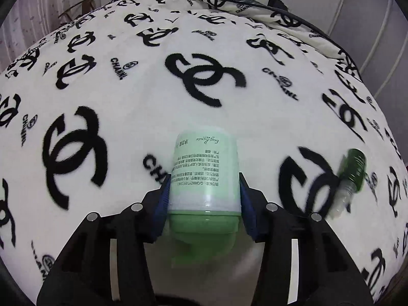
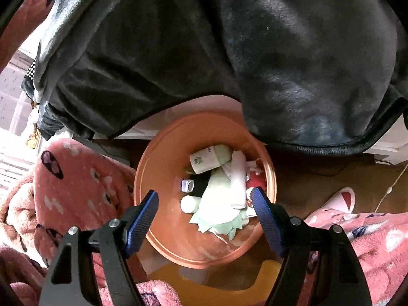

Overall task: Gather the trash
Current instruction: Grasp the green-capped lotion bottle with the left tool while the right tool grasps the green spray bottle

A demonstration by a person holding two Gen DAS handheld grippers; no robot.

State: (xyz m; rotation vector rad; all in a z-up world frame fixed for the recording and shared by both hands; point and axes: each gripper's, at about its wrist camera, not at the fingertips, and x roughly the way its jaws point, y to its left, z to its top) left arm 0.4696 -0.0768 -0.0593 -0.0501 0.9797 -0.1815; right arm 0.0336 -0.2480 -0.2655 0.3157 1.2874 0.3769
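In the left wrist view my left gripper (image 1: 204,181) is shut on a pale green bottle (image 1: 205,176) with printed text, its green cap toward the camera, just above the white logo-print blanket (image 1: 153,117). A small dark green bottle (image 1: 353,170) lies on the blanket to the right. In the right wrist view my right gripper (image 2: 205,195) is open and empty, above an orange basin (image 2: 163,232) that holds a pale green bottle (image 2: 211,159), a small white bottle (image 2: 189,204), a small jar (image 2: 187,185) and crumpled wipes (image 2: 219,204).
A dark grey blanket (image 2: 229,51) hangs over the bed edge above the basin. Pink patterned fabric (image 2: 76,183) lies left and right of the basin. A pink slipper (image 2: 343,199) and a white cable (image 2: 390,188) are on the brown floor.
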